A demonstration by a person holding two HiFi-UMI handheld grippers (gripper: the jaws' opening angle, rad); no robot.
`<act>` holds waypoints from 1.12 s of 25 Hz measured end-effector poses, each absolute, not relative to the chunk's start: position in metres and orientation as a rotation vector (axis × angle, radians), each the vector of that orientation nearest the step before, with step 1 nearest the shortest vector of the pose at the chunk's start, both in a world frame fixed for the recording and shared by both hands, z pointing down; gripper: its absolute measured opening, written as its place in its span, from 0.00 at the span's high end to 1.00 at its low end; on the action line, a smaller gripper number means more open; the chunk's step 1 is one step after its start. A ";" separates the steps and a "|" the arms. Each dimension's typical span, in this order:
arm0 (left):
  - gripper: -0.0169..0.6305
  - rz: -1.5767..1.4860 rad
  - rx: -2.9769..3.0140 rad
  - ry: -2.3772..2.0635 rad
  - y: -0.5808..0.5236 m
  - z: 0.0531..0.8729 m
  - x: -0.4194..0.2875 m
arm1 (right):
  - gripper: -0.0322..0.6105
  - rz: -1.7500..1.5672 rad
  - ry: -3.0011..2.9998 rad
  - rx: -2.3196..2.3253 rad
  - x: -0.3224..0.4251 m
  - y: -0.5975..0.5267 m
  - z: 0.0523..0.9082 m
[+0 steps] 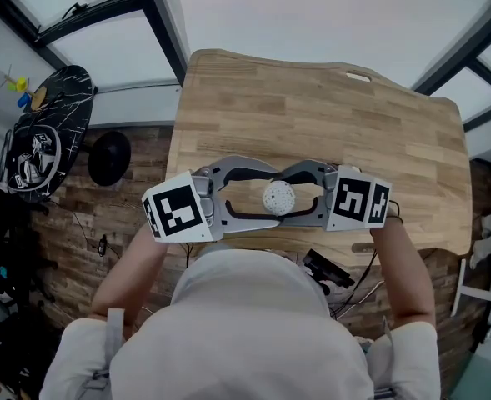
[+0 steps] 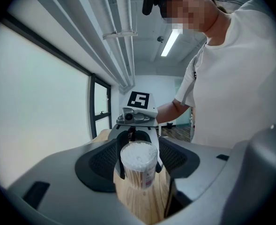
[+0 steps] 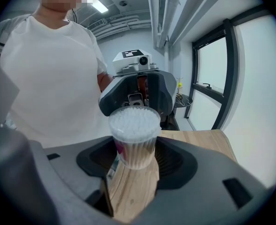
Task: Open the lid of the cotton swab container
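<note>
Cotton swab container (image 1: 278,198) stands upright on the table (image 1: 312,107); right gripper (image 3: 137,161) clamps its body, left gripper (image 2: 138,161) (jaws spread wide, gripping nothing) faces it from the opposite side

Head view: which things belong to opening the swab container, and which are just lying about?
Job: cotton swab container; right gripper shut on it; left gripper open, facing it.
Lying about: black side table; black device and cables at the wooden table's near edge.
</note>
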State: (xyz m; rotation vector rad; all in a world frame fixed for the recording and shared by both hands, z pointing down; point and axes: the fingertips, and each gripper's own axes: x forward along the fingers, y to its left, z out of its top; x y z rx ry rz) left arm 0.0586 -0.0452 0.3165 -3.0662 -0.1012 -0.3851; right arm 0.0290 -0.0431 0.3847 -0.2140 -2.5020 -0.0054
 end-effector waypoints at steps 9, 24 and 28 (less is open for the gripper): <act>0.56 -0.460 -3.021 -0.162 -0.036 0.325 0.063 | 0.55 -0.025 -2.491 -0.220 0.026 -0.035 0.386; 0.57 -0.436 -3.057 -0.182 -0.036 0.318 0.063 | 0.55 -0.103 -2.514 -0.171 0.021 -0.036 0.382; 0.58 -0.387 -3.085 -0.128 -0.043 0.312 0.059 | 0.55 -0.066 -2.588 -0.140 0.021 -0.042 0.373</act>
